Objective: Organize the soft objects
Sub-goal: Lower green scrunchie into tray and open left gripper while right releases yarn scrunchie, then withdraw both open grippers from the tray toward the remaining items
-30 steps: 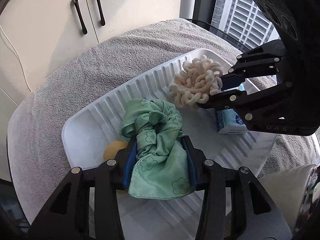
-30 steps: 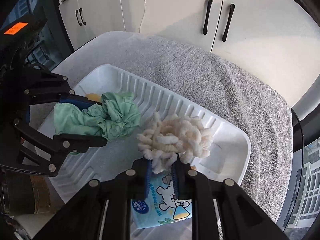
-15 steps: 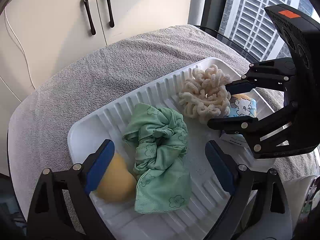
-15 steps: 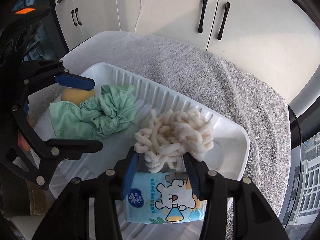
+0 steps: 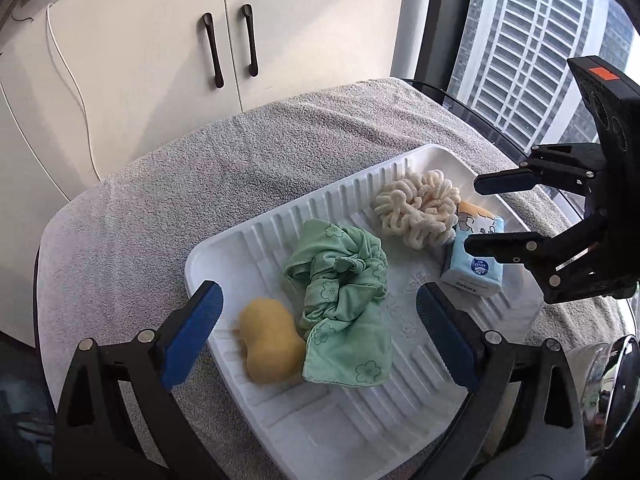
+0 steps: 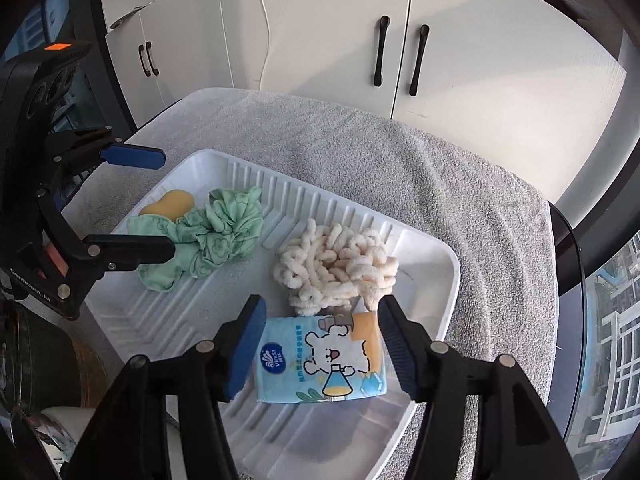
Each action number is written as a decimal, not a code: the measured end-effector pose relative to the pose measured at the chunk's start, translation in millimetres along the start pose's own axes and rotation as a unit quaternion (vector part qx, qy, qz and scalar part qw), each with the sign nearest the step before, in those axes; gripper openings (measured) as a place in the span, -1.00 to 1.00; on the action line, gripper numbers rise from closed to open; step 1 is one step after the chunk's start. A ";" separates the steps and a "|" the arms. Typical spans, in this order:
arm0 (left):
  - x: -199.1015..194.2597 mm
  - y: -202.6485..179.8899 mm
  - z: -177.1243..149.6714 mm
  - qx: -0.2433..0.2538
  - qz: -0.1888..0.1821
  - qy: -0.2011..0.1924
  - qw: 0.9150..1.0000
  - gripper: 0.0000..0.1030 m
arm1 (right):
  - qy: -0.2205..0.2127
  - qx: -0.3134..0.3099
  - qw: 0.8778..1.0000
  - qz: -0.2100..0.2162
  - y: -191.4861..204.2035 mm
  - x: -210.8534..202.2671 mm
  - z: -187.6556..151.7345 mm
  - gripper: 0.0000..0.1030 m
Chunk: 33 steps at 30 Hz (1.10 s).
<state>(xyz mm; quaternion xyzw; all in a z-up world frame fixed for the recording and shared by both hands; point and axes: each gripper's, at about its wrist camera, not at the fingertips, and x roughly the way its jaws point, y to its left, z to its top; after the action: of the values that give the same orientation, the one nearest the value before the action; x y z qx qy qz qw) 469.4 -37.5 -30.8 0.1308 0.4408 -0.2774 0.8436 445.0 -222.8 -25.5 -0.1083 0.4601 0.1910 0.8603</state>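
A white ribbed tray [image 5: 400, 420] [image 6: 152, 320] sits on a grey towel. In it lie a crumpled green cloth [image 5: 344, 300] [image 6: 208, 240], a yellow sponge [image 5: 270, 340] [image 6: 170, 202], a cream chenille mop head [image 5: 418, 212] [image 6: 334, 270] and a blue tissue pack [image 5: 474, 258] [image 6: 320, 360]. My left gripper [image 5: 320, 336] [image 6: 148, 204] is open and empty, above the cloth and sponge. My right gripper [image 6: 322, 340] [image 5: 484, 212] is open and empty, its jaws either side of the tissue pack, just short of the mop head.
The grey towel [image 5: 192, 184] [image 6: 400, 160] covers a small table. White cabinets with black handles [image 5: 230, 48] [image 6: 400, 56] stand behind. A window [image 5: 520, 40] is at the right. A shiny metal object [image 5: 612, 392] stands at the near right edge.
Both grippers opened and pulled back. The green cloth dropped from the left one and the mop head from the right one; both now lie in the tray.
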 end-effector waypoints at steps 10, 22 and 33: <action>-35.2 1.7 -8.3 -0.019 0.010 -0.030 0.999 0.92 | -0.020 0.027 0.999 -0.013 -8.0 -29.2 -8.8 0.20; -102.0 25.9 -64.8 -0.100 0.042 -0.072 0.991 0.92 | -0.056 0.078 0.995 -0.010 -15.2 -84.7 -59.5 0.20; -163.8 6.8 -150.2 -0.129 0.048 -0.102 0.985 0.92 | -0.078 0.109 0.991 0.009 5.0 -137.0 -133.5 0.22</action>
<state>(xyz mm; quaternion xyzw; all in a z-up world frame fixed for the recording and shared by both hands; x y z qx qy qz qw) 297.6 95.7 16.0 0.0127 0.3776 -0.1897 0.9062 273.7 -298.0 14.7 0.0051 0.4107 0.1556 0.8984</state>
